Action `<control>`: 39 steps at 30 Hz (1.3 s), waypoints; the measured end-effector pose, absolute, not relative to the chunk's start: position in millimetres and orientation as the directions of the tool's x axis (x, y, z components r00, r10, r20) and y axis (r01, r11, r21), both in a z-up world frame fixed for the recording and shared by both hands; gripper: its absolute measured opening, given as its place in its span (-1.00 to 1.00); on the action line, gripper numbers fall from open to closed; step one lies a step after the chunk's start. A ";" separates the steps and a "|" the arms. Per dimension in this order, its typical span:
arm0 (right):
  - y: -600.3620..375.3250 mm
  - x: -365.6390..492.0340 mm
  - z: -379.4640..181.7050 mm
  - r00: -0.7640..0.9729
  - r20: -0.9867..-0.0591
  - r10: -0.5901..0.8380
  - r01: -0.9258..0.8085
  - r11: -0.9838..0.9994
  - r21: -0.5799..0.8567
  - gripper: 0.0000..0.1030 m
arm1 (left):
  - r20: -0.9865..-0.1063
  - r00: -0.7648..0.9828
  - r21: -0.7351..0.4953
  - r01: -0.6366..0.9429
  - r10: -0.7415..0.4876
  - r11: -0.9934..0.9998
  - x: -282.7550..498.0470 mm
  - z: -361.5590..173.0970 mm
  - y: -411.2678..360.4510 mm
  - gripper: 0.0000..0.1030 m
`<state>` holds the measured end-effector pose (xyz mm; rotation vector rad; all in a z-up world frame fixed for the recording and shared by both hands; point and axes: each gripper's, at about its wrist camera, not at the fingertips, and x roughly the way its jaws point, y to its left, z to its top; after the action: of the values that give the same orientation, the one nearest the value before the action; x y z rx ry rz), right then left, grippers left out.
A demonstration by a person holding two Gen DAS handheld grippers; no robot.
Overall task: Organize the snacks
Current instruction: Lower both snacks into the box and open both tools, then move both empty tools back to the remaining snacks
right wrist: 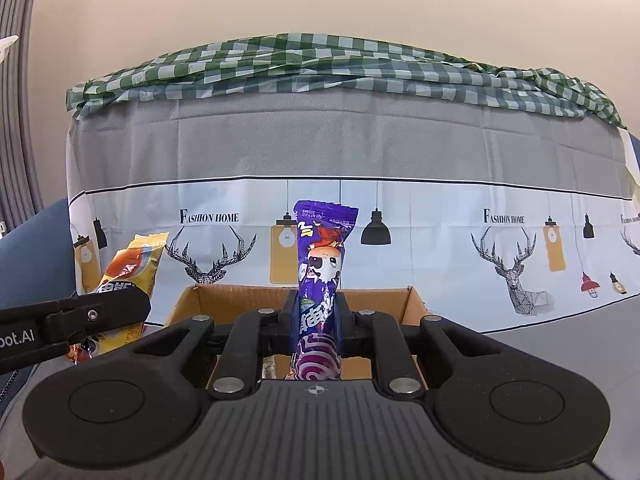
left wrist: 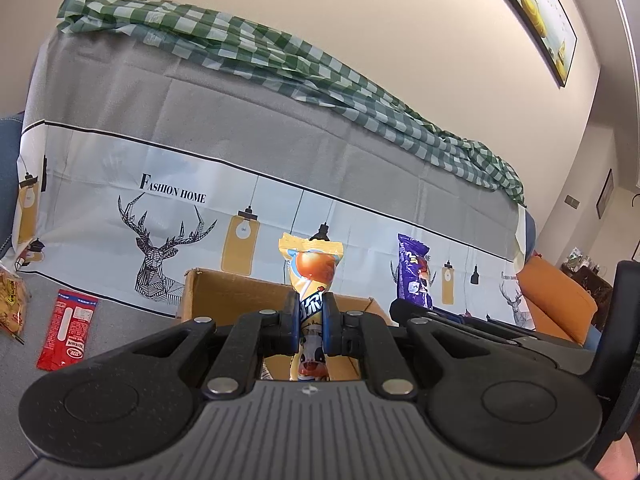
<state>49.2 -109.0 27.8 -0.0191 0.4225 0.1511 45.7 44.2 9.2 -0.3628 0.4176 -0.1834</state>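
Above the open brown cardboard box [right wrist: 224, 300], left gripper [left wrist: 311, 312] jaws clamp an upright yellow snack packet [left wrist: 312, 268]; right gripper [right wrist: 316, 316] jaws clamp a purple snack packet [right wrist: 322, 256], seemingly upright.

Bright, even indoor light; sharp focus, strong fisheye bending at edges.

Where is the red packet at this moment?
In the left wrist view, the red packet lies flat on the grey cloth at the far left, beside a yellow bag and left of the box.
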 end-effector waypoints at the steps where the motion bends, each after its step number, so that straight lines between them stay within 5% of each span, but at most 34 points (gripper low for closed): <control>1: -109.0 49.3 28.0 0.901 -0.409 0.142 -0.150 0.989 0.013 -0.67 | -0.361 0.899 -0.379 0.101 -0.247 0.920 45.4 9.5 44.3 -0.79; 9: -108.1 49.3 27.7 0.901 -0.410 0.139 -0.150 0.989 0.007 -0.65 | -0.355 0.892 -0.393 0.130 -0.280 0.910 45.5 9.9 45.3 -0.78; 11: -107.9 49.8 27.4 0.902 -0.413 0.129 -0.140 0.990 0.003 -0.61 | -0.362 0.885 -0.401 0.135 -0.293 0.906 46.7 8.5 44.9 -0.40; 13: -108.3 50.6 27.0 0.903 -0.415 0.112 -0.124 0.992 -0.001 -0.28 | -0.363 0.886 -0.403 0.131 -0.289 0.906 46.5 7.6 45.5 -0.23; 15: -109.6 51.0 26.7 0.905 -0.414 0.095 -0.105 0.994 -0.002 0.00 | -0.368 0.884 -0.402 0.127 -0.287 0.907 47.5 8.0 46.5 -0.23; 31: -95.1 51.2 21.6 0.907 -0.414 0.077 -0.084 0.996 0.002 0.06 | -0.386 0.895 -0.385 0.066 -0.225 0.921 48.1 13.9 66.0 -0.24; 39: -59.0 43.5 20.4 0.912 -0.390 0.123 -0.117 0.992 0.039 0.04 | -0.515 0.849 -0.430 -0.140 -0.116 0.892 60.0 9.7 128.5 -0.52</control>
<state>43.5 -59.0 20.4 0.0148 0.4029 0.1237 60.0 128.5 9.7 -0.4758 0.5614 0.0131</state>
